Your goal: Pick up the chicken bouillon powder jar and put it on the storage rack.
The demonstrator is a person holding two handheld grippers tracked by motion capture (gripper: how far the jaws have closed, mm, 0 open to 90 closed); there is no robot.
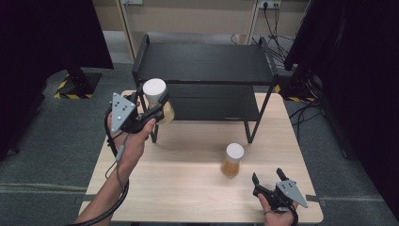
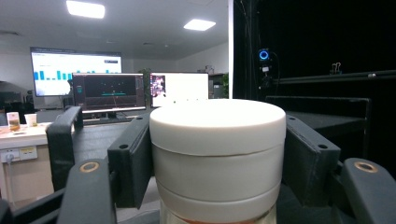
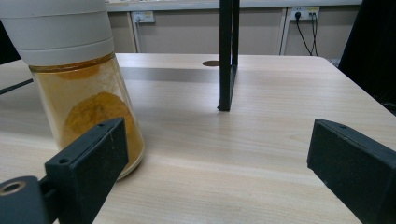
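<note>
right gripper [image 1: 268, 177] idle, jaws apart, just this side of the jar on the table [image 1: 232, 160], beyond it left gripper [image 1: 160, 104] clamped on the lifted jar [image 1: 157, 98] at the shelf rack's [image 1: 202, 63] front-left corner: mid-carry, axis near-upright, cap up, next likely set it on a shelf level

No legible text, label, brand or number is found; the charts on the wall screen [image 2: 76, 72] are too blurred to be read.
</note>
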